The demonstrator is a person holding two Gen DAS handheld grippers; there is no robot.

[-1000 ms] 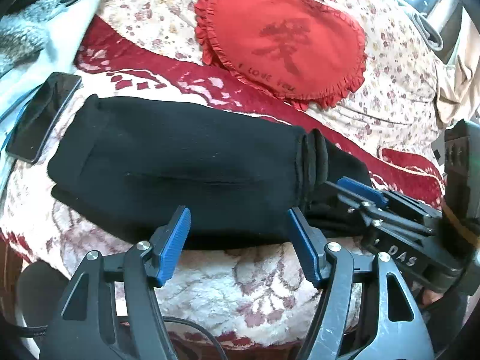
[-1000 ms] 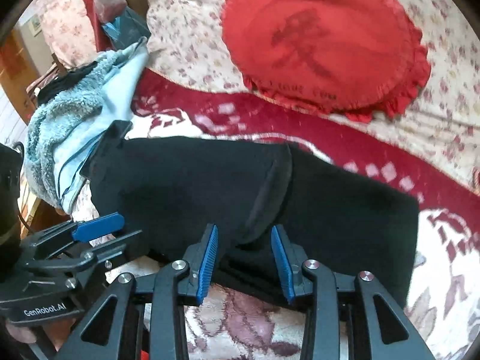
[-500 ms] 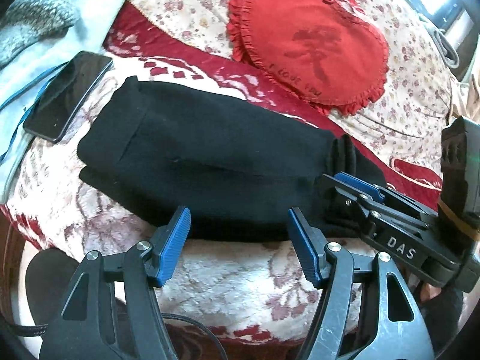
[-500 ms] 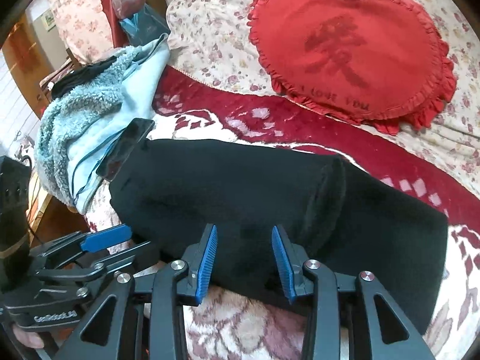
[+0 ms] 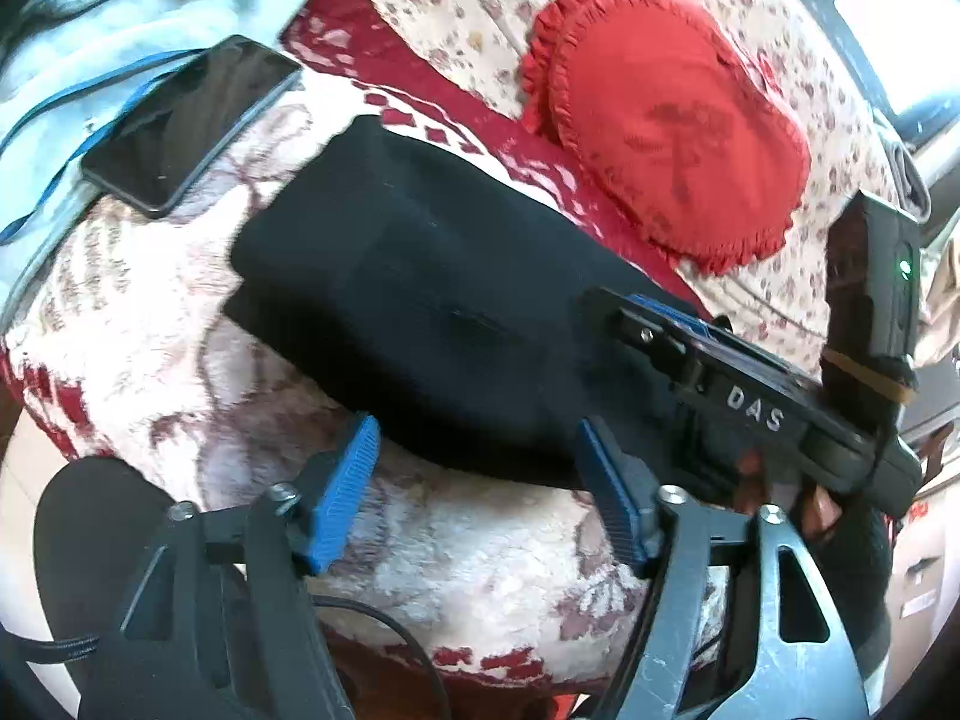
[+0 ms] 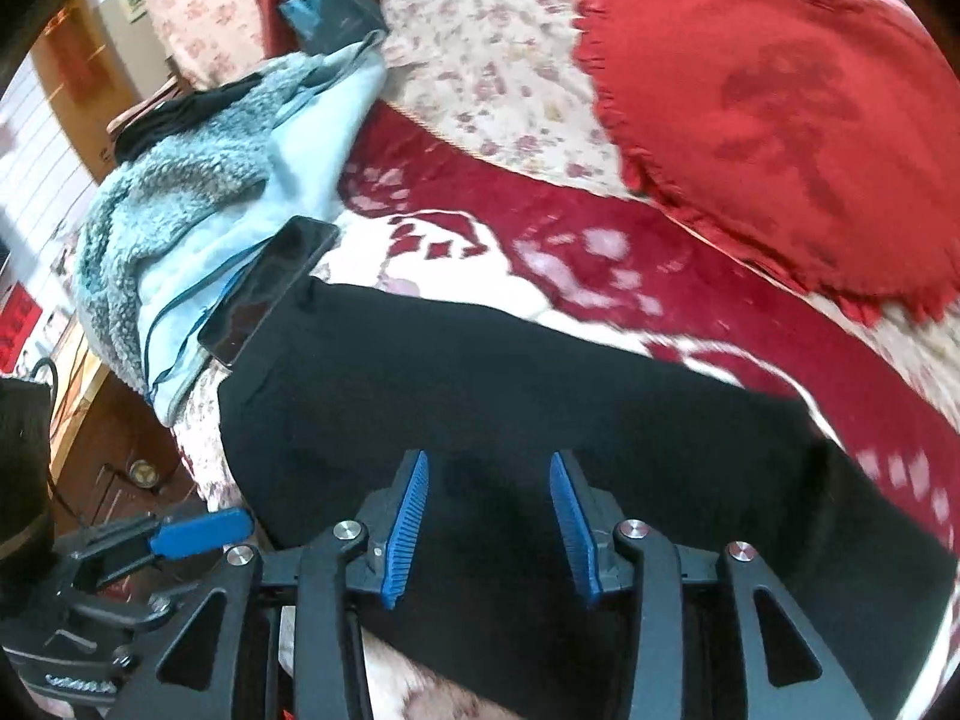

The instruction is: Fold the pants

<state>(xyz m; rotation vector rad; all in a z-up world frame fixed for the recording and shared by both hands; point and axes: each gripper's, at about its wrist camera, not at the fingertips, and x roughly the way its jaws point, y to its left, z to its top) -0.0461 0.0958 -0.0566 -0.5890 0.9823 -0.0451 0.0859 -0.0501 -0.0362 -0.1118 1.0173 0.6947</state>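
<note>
The black pants (image 5: 432,300) lie folded into a long flat bundle across the red and cream blanket (image 5: 198,372); they also show in the right wrist view (image 6: 540,396). My left gripper (image 5: 480,468) is open and empty, just short of the bundle's near edge. My right gripper (image 6: 489,516) is open over the near part of the pants, with nothing between its blue pads (image 6: 411,516). It shows from the side in the left wrist view (image 5: 690,348), resting over the bundle's right end.
A black phone (image 5: 186,120) lies left of the pants, on the edge of a light blue fleece (image 6: 198,192). A red heart-shaped cushion (image 5: 672,138) sits behind on the floral sheet. The bed's edge and a wooden floor (image 6: 120,456) lie left.
Both grippers have drawn back and shifted left, away from the pants. The bunched ridge near the bundle's right end no longer shows. Both grippers stay open.
</note>
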